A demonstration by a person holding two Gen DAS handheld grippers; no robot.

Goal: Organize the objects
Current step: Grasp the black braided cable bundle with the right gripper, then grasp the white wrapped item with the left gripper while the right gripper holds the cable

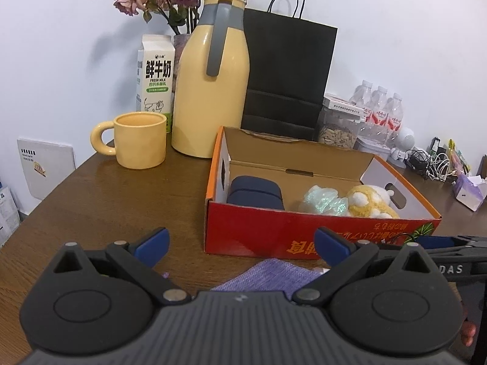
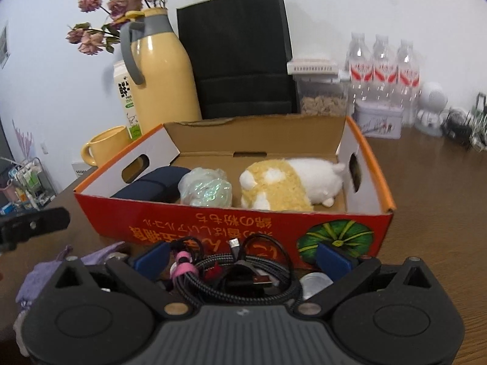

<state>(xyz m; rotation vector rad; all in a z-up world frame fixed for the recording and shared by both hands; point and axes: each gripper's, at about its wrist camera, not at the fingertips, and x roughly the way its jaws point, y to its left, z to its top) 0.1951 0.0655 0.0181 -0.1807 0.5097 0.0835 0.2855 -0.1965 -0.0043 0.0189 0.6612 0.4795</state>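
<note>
Left gripper (image 1: 242, 245): jaws wide open, holding nothing, hovering over a purple cloth (image 1: 268, 276) on the counter (image 1: 100, 200). Right gripper (image 2: 242, 254): jaws wide open around a coiled braided cable bundle (image 2: 240, 276), pads not touching it; contact not confirmed. Just ahead of both, the red cardboard box (image 2: 194, 228) sits open on the counter, holding a navy case (image 2: 152, 187), an iridescent wrapped bundle (image 2: 207, 191) and a yellow-white plush toy (image 2: 283, 188), left to right. Behind the box: yellow mug (image 1: 140, 140), yellow thermos (image 1: 210, 91), milk carton (image 1: 155, 73), black paper bag (image 1: 286, 73).
</note>
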